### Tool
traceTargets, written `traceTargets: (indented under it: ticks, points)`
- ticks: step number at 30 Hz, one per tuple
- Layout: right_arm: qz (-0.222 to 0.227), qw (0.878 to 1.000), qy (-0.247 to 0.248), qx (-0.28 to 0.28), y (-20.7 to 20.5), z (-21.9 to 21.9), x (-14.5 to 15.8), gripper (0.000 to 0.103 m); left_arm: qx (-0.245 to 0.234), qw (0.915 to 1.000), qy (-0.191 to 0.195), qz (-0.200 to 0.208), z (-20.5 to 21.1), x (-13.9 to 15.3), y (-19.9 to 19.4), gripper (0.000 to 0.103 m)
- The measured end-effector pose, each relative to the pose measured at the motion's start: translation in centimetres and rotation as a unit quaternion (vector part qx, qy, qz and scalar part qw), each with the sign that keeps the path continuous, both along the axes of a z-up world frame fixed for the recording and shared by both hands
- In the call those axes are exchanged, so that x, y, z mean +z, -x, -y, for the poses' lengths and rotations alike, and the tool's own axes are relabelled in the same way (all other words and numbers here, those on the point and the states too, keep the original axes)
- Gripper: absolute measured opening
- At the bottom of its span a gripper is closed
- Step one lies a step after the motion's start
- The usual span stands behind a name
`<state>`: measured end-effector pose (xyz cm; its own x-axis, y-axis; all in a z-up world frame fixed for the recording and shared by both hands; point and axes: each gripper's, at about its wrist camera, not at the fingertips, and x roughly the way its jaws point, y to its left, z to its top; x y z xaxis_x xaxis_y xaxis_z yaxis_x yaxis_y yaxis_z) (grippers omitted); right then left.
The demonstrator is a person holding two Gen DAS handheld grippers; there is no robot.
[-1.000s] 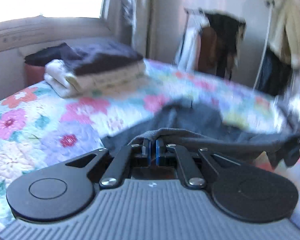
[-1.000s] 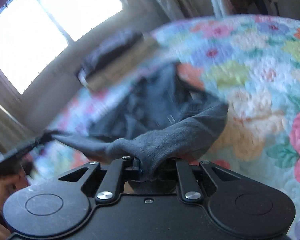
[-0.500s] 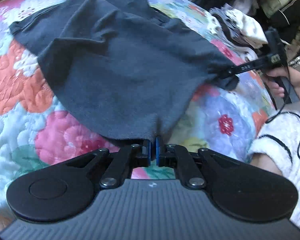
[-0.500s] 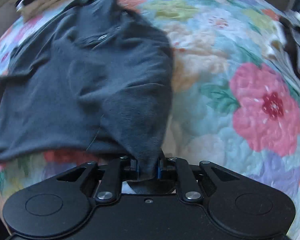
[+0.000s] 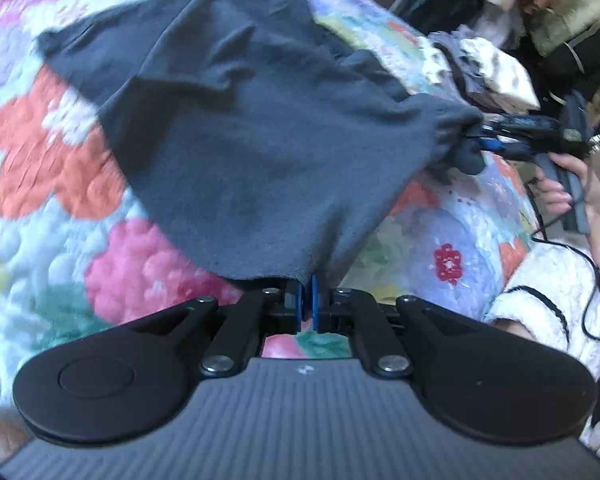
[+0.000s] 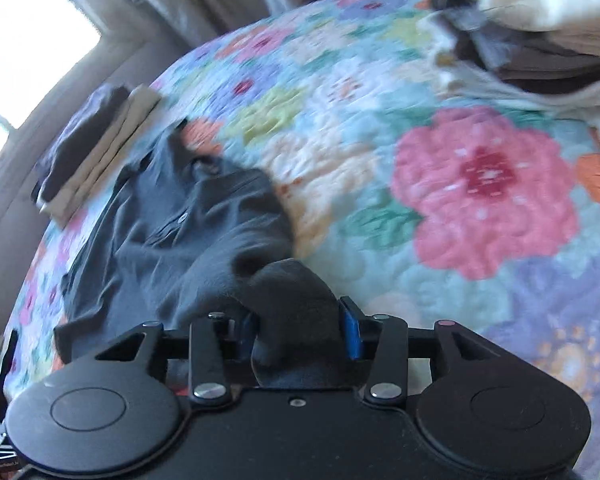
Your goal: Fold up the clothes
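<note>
We are finding the dark polo shirt [image 5: 260,128] lying ahead of both tongs: left tongs [image 5: 305,304] pinching its hem, right tongs [image 6: 300,330] parted around bunched cloth.

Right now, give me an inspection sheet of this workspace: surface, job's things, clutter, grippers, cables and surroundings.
Surface: floral quilt on a bed.
Job's things: dark grey shirt spread on the quilt, placket buttons showing; folded stack beyond it.
Clutter: heap of unfolded clothes at the quilt's edge.
Grippers: left hand-held gripper shut on the shirt hem; right hand-held gripper open, shirt corner bunched between its fingers.
Cables: black cable below the person's right hand.
Surroundings: bright window, curtains.
</note>
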<state>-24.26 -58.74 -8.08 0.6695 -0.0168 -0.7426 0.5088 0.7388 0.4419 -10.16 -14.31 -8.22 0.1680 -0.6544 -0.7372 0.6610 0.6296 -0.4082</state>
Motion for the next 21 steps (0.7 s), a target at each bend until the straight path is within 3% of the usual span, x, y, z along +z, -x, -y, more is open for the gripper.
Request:
traceTargets:
  ticks: [5,9,12,15,21]
  points:
    - [-0.019,0.999,0.016,-0.024,2.0,1.8,-0.4,0.048,0.015,0.9997,-0.017,0.002,-0.5,-0.3,-0.4,0.004]
    - [-0.012,0.999,-0.020,0.028,2.4,1.7,0.0,0.048,0.009,0.9998,-0.012,0.010,-0.2,0.3,-0.1,0.004]
    - [-0.035,0.994,0.010,0.107,1.3,-0.4,0.8,0.059,0.011,0.9999,0.003,0.009,-0.2,0.7,-0.4,0.004]
    - [-0.094,0.972,0.093,0.194,-0.6,-3.0,0.3,0.062,0.027,0.9994,0.019,0.005,-0.4,1.0,-1.1,0.004]
    - [-0.155,0.930,0.202,0.267,-3.1,-4.8,-2.9,0.062,0.036,0.9987,0.015,0.032,-0.3,1.9,-1.7,0.004]
